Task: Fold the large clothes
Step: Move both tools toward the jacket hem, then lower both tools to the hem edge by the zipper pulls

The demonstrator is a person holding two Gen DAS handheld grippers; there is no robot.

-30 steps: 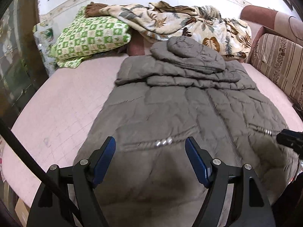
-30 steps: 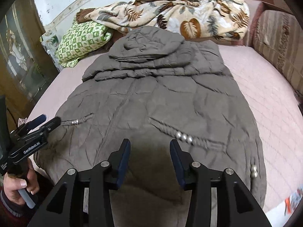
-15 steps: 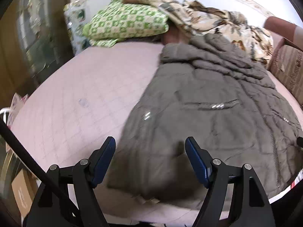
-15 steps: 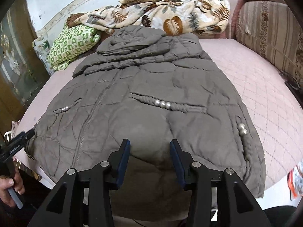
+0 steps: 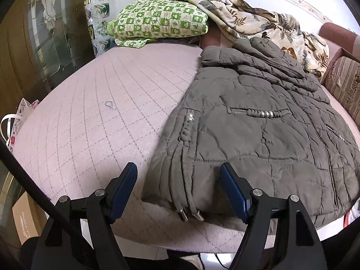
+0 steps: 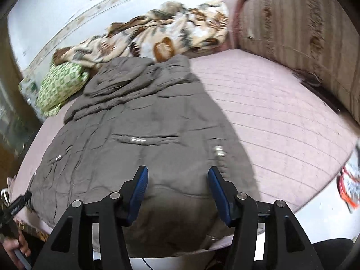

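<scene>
The left gripper (image 5: 178, 191) hangs with its blue-padded fingers (image 5: 122, 187) spread wide over the near left corner of the grey quilted jacket (image 5: 258, 135), holding nothing; the corner's two metal-tipped drawcords (image 5: 190, 214) lie between the fingers, just above the near edge of the bed (image 5: 90, 112). The right gripper (image 6: 177, 191) is also spread apart and empty, poised over the jacket's hem (image 6: 171, 213) where it hangs over the near edge of the bed toward its right side. In the right wrist view the left gripper's tip (image 6: 19, 204) shows at the jacket's far-left hem, with the person's hand (image 6: 16, 246) below it.

The jacket lies flat, front up, down the middle of the pink quilted bed, its hood (image 6: 122, 72) bunched at the far end. Beyond the hood, along the far edge, sit a green patterned pillow (image 5: 159, 22) and a crumpled leaf-print blanket (image 5: 258, 24). A striped cushion (image 6: 299, 36) lines the right edge of the bed.
</scene>
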